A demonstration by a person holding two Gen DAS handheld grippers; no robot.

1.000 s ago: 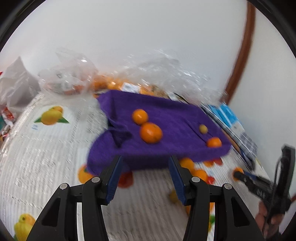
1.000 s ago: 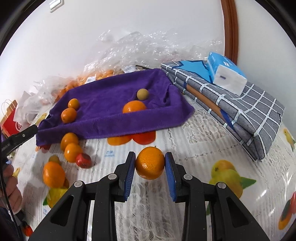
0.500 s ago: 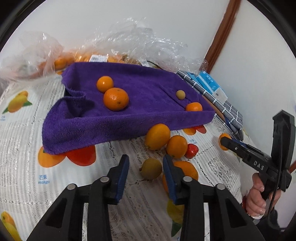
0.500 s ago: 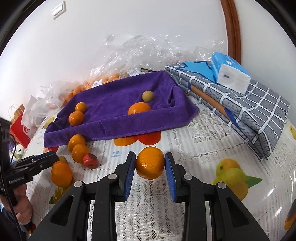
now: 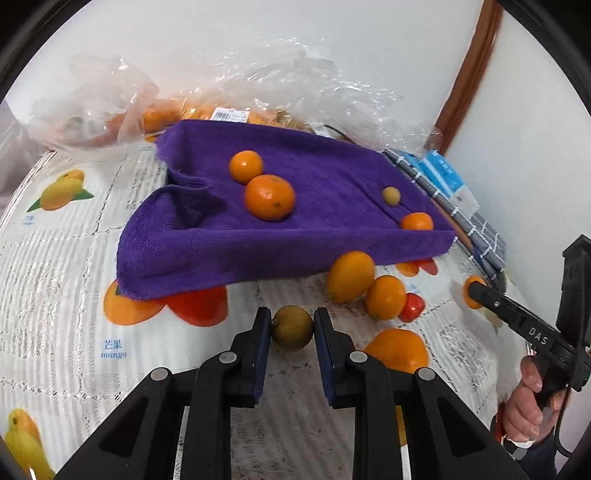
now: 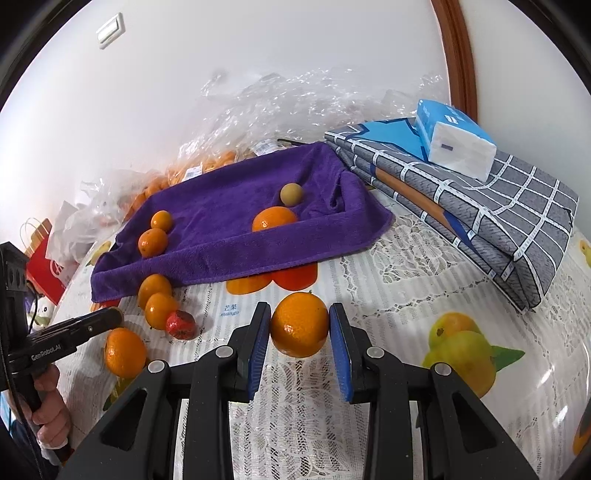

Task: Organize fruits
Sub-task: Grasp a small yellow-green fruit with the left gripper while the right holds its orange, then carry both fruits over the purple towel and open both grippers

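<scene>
A: What does the left gripper (image 5: 291, 326) have hold of?

B: A small, round, dull olive-brown fruit (image 5: 292, 328) with a matte skin. The blue pads press on both sides of it, jaws nearly as close as they go. It sits low over the tablecloth (image 5: 74, 258), just in front of the purple towel (image 5: 325, 199).

A: And the right gripper (image 6: 300, 325)?

B: Clamped on a glossy orange (image 6: 300, 324) with a pitted peel, pads touching either flank. The orange hangs above the cloth, in front of the towel's near edge.

A: Describe the towel.

B: Plush, deep-pile fabric draped over what looks like a shallow tray, its edges raised into a soft rim. Inside lie two oranges (image 5: 269, 197) touching each other on one side, and a third orange (image 6: 274, 218) with a small tan round fruit (image 6: 291, 194) just beyond it on the other.

A: What is loose on the table?

B: A cluster beside the towel's front edge: two oval orange fruits (image 5: 351, 275) touching, a small wrinkled red fruit (image 6: 180, 324) against them, and a larger orange (image 6: 125, 352) nearer.

A: The surface itself?

B: White, lace-patterned and slightly shiny, printed with mangoes and orange fruit shapes.

A: And the surroundings?

B: Crinkled clear plastic bags (image 6: 295, 99) holding more oranges lie behind the towel against a plain white wall. A folded grey checked cloth (image 6: 498, 206) carries a blue-and-white tissue pack (image 6: 454, 140). A brown wooden frame (image 6: 456, 55) rises up the wall, and a white switch plate (image 6: 110, 29) is mounted high up.
</scene>
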